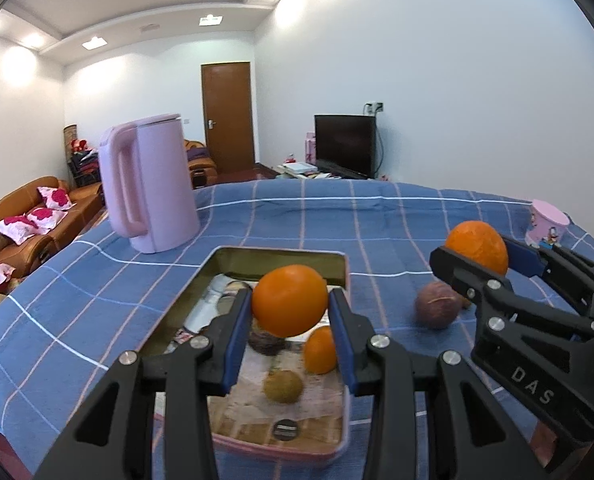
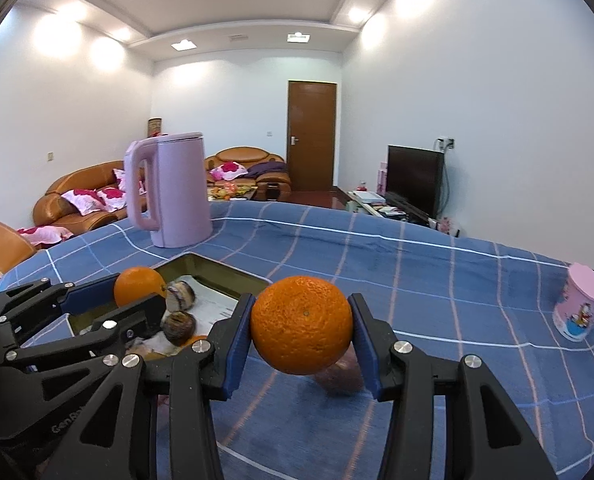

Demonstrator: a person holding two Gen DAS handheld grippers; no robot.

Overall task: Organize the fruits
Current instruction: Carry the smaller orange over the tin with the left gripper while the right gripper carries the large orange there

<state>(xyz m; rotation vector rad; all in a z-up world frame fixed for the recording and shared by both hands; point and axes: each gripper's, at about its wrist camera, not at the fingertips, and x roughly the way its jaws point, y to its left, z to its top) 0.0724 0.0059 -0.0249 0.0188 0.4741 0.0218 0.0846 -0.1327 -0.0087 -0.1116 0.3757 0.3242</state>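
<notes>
My left gripper [image 1: 290, 307] is shut on a smooth orange [image 1: 290, 304] and holds it above the pink-rimmed tin tray [image 1: 281, 258]. The tray holds another orange [image 1: 321, 351], a brown fruit [image 1: 283, 386] and a dark fruit [image 1: 265, 342]. My right gripper [image 2: 301, 326] is shut on a dimpled orange [image 2: 301, 325] above the blue checked cloth, right of the tray [image 2: 221, 270]. It also shows in the left wrist view [image 1: 477, 246]. A purple-brown fruit [image 1: 437, 305] lies on the cloth under the right gripper, partly hidden in the right wrist view [image 2: 343, 376].
A pink kettle [image 1: 149, 182] stands behind the tray at the left. A pink cartoon cup [image 2: 581, 306] stands at the table's right edge. The table's far edge drops off toward sofas, a door and a TV.
</notes>
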